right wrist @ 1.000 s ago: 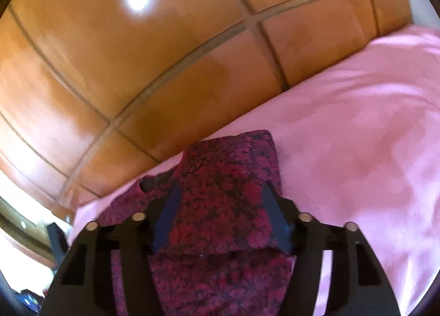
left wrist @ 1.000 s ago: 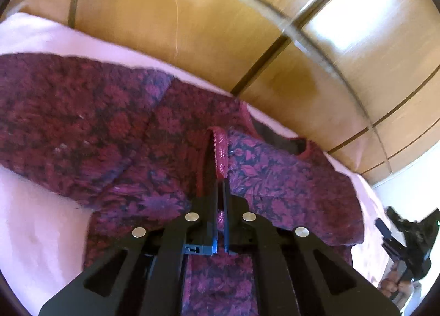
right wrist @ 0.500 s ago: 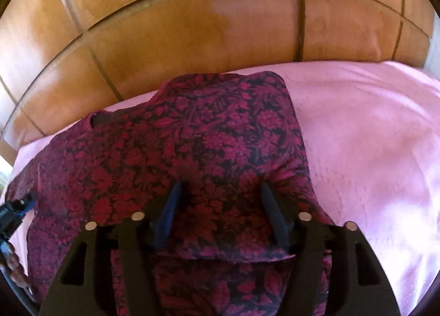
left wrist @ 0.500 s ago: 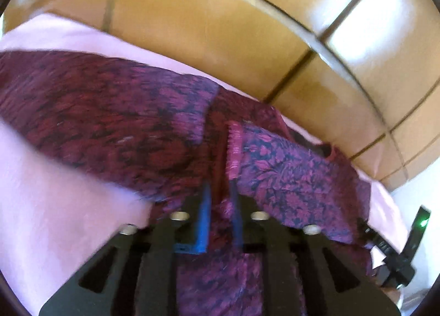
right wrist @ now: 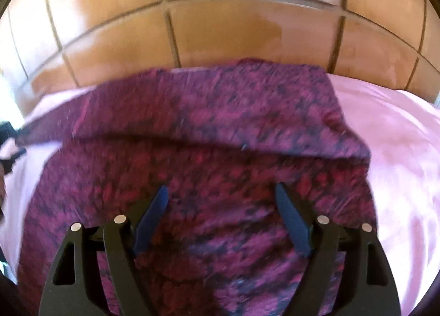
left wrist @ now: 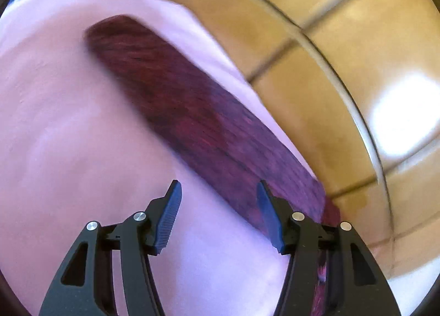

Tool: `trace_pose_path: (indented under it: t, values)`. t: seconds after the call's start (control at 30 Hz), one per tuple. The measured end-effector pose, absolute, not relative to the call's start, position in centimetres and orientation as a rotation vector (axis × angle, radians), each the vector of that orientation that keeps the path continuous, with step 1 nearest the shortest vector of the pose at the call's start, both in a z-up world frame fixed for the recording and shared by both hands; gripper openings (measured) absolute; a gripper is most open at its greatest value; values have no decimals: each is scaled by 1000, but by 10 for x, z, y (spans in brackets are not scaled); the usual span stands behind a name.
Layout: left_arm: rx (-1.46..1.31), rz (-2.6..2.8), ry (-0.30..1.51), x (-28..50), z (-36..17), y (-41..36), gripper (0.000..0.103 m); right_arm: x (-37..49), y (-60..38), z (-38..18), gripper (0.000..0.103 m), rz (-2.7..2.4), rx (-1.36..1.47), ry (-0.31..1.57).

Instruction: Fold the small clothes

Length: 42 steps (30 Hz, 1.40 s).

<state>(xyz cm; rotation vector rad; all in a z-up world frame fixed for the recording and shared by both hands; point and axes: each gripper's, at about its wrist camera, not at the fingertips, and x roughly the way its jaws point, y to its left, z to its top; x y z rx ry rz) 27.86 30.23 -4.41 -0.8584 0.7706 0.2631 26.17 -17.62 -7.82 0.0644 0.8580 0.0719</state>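
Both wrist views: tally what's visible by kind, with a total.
Patterned maroon garment: 1
Pink bedsheet: 1
Grippers: 2, left gripper and right gripper, both opening, nothing between the jaws
Wooden panelled wall: 1
Total: 5

— Left wrist view: mounted behind the left gripper [left wrist: 218,212], looking forward and down along open, widening jaws, close over the pink sheet [left wrist: 68,137]. Blurred.

— Right wrist view: same mounting behind the right gripper [right wrist: 221,215], jaws widening, angled down, close above the garment [right wrist: 220,128].

— Shared ground?

— Garment [left wrist: 192,112], sheet [right wrist: 398,150], tiled floor [right wrist: 220,29] beyond. Dark shape at the right view's left edge, possibly the other gripper.
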Motion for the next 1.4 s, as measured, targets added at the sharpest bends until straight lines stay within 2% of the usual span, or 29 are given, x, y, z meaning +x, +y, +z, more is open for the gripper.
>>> trace_pose_path:
  t: [0.07,0.13,0.27,0.3,0.33,0.4,0.57,0.8,1.03,1.1,1.13,1.17,1.2,1.33,1.37,1.4]
  values:
    - [-933,285,758,278,-49,326,55,258,-175,-81,82,64,58,849]
    - [-997,307,739,280,-52,348,55,259,-175,-85,88,69,73,858]
    - [-1070,367,696,286,-52,379,55,259,-174,-90,89,75,80,861]
    - [-1069,395,700,290,-52,386,51,260,-175,-91,89,75,79,861]
    - [-1073,395,705,293,-53,390,32,262,-175,-90,89,74,77,861]
    - [-1041,396,730,300,-51,392,15,264,-174,-90,89,72,75,860]
    - [-796,330,682,300,-8,352,10,265,-174,-91,89,70,73,858]
    - [-489,96,613,296,46,233,10,264,-175,-91,89,72,76,858]
    - [-293,-165,686,287,42,98,10,265,-176,-92,89,75,85,856]
    - [-238,-216,732,286,30,68,17,265,-177,-92,89,76,89,855]
    - [-215,-241,766,283,22,53,31,265,-178,-92,89,78,93,854]
    - [-216,-257,789,282,17,44,40,265,-179,-91,89,81,99,855]
    - [-223,-257,797,279,14,42,52,265,-180,-91,89,82,104,855]
    - [-284,-258,811,257,9,49,54,267,-185,-88,88,96,127,862]
    - [-293,-248,807,252,8,53,54,268,-188,-86,85,100,135,864]
    - [-304,-230,800,246,9,61,54,268,-192,-82,78,104,158,863]
